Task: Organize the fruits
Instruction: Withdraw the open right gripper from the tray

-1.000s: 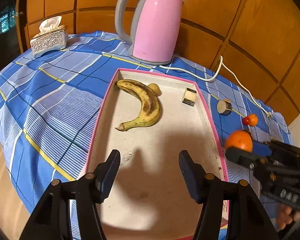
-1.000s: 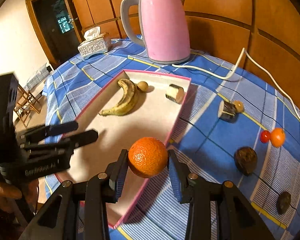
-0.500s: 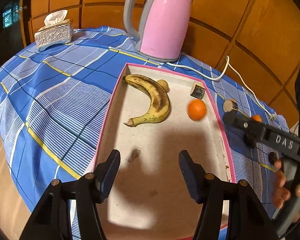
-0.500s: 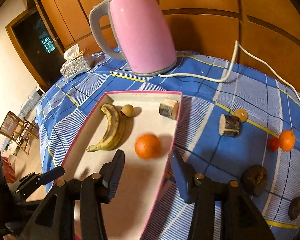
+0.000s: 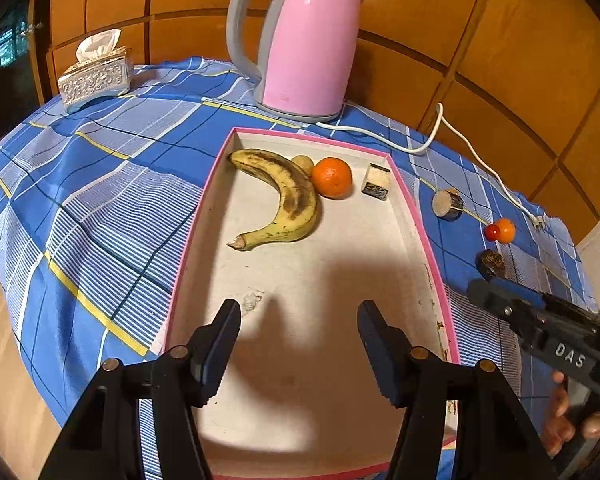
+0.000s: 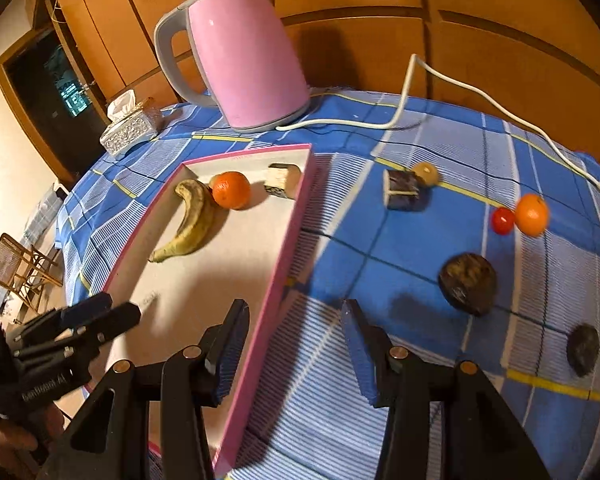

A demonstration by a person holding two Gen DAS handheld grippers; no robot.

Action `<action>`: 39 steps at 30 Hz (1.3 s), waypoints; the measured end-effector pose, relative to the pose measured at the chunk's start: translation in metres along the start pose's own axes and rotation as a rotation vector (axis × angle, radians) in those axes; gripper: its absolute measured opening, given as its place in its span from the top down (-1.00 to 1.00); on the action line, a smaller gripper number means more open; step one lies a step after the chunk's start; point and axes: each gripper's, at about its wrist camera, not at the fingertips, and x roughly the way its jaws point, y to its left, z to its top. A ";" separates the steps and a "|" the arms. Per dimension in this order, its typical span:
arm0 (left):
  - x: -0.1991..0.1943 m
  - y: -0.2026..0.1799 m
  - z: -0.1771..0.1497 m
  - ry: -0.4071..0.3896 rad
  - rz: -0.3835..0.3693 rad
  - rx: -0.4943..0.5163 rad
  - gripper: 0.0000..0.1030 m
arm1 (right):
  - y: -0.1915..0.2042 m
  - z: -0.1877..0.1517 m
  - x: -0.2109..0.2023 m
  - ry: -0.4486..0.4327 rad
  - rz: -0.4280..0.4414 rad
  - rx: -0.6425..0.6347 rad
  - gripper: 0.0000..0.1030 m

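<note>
Orange (image 5: 332, 178) beside banana (image 5: 288, 200); near tray (image 5: 424, 236) floor bare.

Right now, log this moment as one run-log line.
left gripper: open, empty, over tray | right gripper: open, empty | orange: in tray beside banana

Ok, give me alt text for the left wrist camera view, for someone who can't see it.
An open, empty left gripper hovers over a pink-rimmed tray holding a spotted banana, an orange and a small block. A pink kettle stands behind on a blue checked tablecloth.
</note>
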 end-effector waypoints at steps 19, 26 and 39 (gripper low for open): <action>-0.006 -0.027 -0.006 -0.004 -0.020 0.083 -0.20 | -0.058 -0.043 -0.037 -0.031 -0.122 0.137 0.05; -0.004 -0.037 -0.007 0.008 -0.030 0.114 -0.20 | -0.082 -0.054 -0.045 -0.032 -0.163 0.190 0.06; -0.003 -0.077 -0.003 0.014 -0.095 0.229 -0.20 | -0.120 -0.082 -0.057 -0.012 -0.256 0.260 0.05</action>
